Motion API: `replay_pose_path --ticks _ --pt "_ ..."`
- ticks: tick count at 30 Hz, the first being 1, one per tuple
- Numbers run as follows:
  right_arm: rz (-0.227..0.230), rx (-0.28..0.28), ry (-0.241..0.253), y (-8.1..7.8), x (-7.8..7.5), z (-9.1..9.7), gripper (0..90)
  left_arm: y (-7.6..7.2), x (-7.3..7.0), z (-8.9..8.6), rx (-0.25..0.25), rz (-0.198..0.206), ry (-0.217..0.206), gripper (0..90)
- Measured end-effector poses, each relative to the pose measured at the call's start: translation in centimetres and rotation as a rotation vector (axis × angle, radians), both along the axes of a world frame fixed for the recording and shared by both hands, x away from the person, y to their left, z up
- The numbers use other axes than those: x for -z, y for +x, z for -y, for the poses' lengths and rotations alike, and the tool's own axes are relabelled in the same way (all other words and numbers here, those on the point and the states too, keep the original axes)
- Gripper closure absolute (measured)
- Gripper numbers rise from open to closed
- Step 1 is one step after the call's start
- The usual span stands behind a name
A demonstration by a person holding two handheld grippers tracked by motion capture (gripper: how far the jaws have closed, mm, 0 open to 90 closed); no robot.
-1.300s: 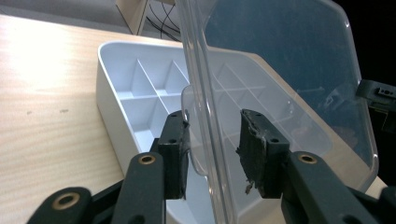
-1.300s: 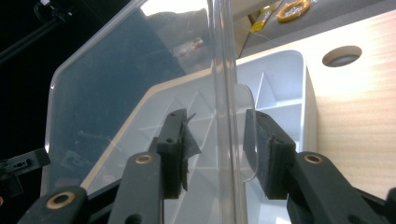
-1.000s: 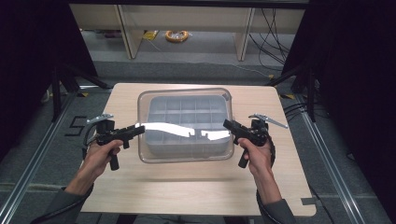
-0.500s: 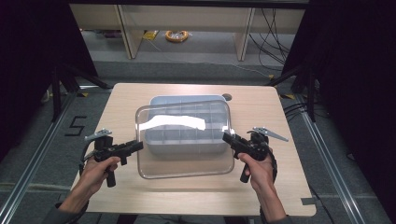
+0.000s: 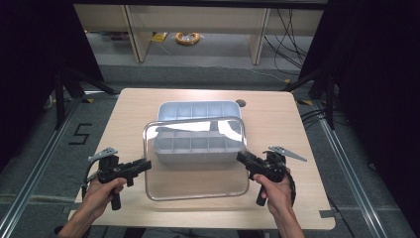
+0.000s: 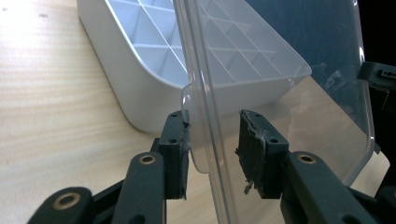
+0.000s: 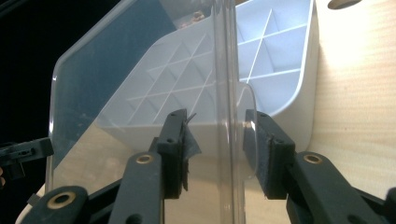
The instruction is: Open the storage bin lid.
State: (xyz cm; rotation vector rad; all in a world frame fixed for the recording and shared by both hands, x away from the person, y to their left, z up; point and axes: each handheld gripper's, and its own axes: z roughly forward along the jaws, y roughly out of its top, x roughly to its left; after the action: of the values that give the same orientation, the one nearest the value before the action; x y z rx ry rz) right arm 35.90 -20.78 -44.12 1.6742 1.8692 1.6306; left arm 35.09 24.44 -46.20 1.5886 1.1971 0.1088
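A clear plastic lid [image 5: 198,173] is tilted over the near half of a white compartment box [image 5: 195,111] on the wooden table [image 5: 277,124]. My left gripper [image 5: 148,163] grips the lid's left rim and my right gripper [image 5: 239,157] its right rim. In the left gripper view, the jaws [image 6: 215,149] straddle the lid's edge [image 6: 205,93], one pad against its small tab, with the box [image 6: 130,79] behind. The right gripper view shows that gripper [image 7: 217,144] closed across the opposite rim of the lid [image 7: 229,70], the box [image 7: 280,60] beyond it.
A round hole [image 5: 240,103] sits in the tabletop behind the box's right corner. Bare table lies to both sides and in front. On the floor beyond are a coil of yellow cable [image 5: 187,37] and furniture legs. A "5" mark [image 5: 79,134] is on the floor at left.
Both grippers have drawn back toward the person, bringing the lid off the box top to its near side; the box's far compartments now stand uncovered.
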Motion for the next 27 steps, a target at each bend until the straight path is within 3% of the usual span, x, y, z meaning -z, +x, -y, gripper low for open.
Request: replay_pose_path --ticks 2,3,8,9,13,14,17,19,23,25,27 --pt "-0.019 -0.009 0.026 -0.6 0.1 -0.1 60.8 -0.4 0.3 -0.1 0.006 -0.011 0.009 62.6" --pt "0.015 -0.014 -0.018 -0.6 0.5 0.1 61.0 -0.5 0.4 -0.1 0.001 -0.011 0.011 62.6" --pt "-0.011 -0.013 0.003 -1.6 1.1 -0.2 60.5 -1.3 0.7 -0.2 -0.001 -0.005 0.018 62.8" --pt "0.002 -0.018 -0.022 -1.6 1.3 0.0 60.4 -1.6 0.8 -0.2 0.000 -0.011 0.023 62.8" --pt "-0.032 -0.018 0.008 -2.5 1.7 -0.2 60.0 -2.1 1.1 -0.3 0.010 -0.015 0.025 62.7" --pt "-0.020 -0.013 -0.010 -2.5 1.9 -0.1 59.8 -2.1 1.1 -0.3 0.010 -0.015 0.025 62.7" --pt "-0.061 -0.005 0.005 -3.0 2.2 -0.4 59.6 -2.4 1.5 -0.1 -0.005 -0.010 0.030 62.6" --pt "-0.049 -0.013 -0.022 -3.1 2.4 -0.3 59.0 -2.6 1.6 -0.2 0.015 -0.021 0.041 62.4" --pt "-0.064 -0.006 -0.009 -3.6 3.0 -0.2 59.0 -2.7 1.5 -0.2 0.017 -0.015 0.033 62.8" --pt "-0.090 -0.010 0.015 -3.9 3.1 -0.3 58.7 -2.9 1.6 0.0 0.005 -0.011 0.052 62.4" --pt "-0.099 -0.007 0.008 -4.0 3.1 -0.3 58.5 -3.0 1.7 0.1 0.001 -0.009 0.056 62.2"
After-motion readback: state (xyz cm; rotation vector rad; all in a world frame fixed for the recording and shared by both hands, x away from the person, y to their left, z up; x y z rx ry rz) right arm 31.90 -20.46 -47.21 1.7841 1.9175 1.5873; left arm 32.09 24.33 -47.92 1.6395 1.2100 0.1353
